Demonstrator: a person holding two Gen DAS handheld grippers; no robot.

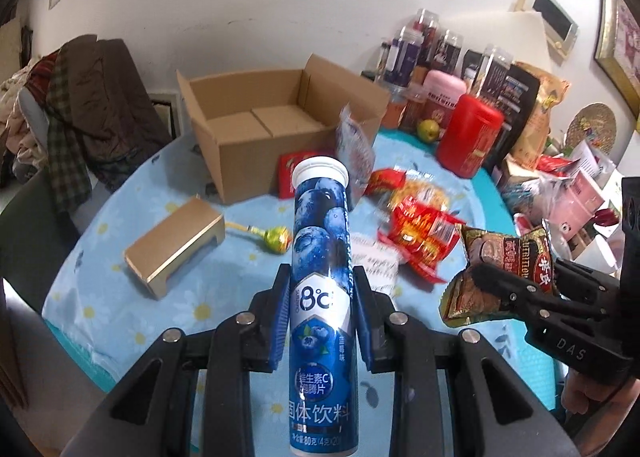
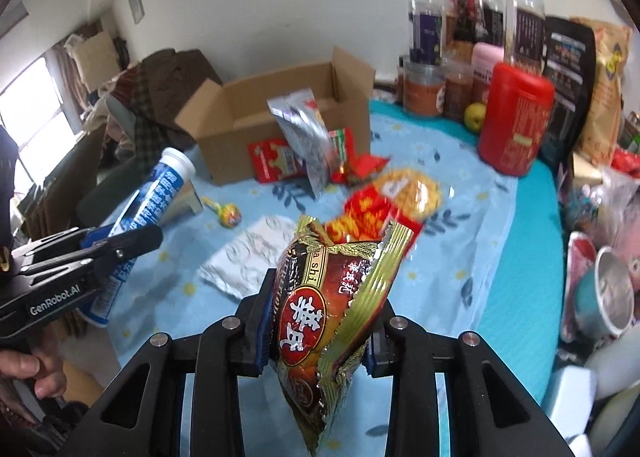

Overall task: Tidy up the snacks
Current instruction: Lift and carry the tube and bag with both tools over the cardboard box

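- Nearest the left wrist camera stands the blue tube (image 1: 320, 297), blueberry print with a white cap, its foot cut off by the lower edge of the picture.
- The left gripper (image 1: 321, 289) has its blue pads closed tight on the tube's middle; the tube leans a little, cap pointing toward the cardboard box (image 1: 256, 129).
- Nearest the right wrist camera hangs the gold and brown snack packet (image 2: 332, 305), crumpled, its lower tip running out of the picture.
- The right gripper (image 2: 318, 321) is clamped on the packet, pads pressing both sides. The packet hides the gap itself.
- Both held things are clear of the blue flowered cloth (image 1: 120, 233) that covers the table.
- The cardboard box sits open at the far side of the cloth. Its floor looks bare in the left view; the near wall hides part of it in the right view.
- A silver pouch (image 2: 304, 137) leans on the box front, half covering a red flat pack (image 2: 272, 161).
- Loose on the cloth: red and yellow snack bags (image 1: 420, 225), a lollipop (image 1: 276, 239), a white wrinkled sheet (image 2: 252, 253), and a gold block (image 1: 172, 245).
- Right of the box stand a red canister (image 1: 468, 137) and a crowd of jars and bags behind it, their labels too small to read.
- A hand (image 2: 36, 373) shows at the left edge of the right view, mostly cut off.
- The far right of both views is cluttered and blurred.
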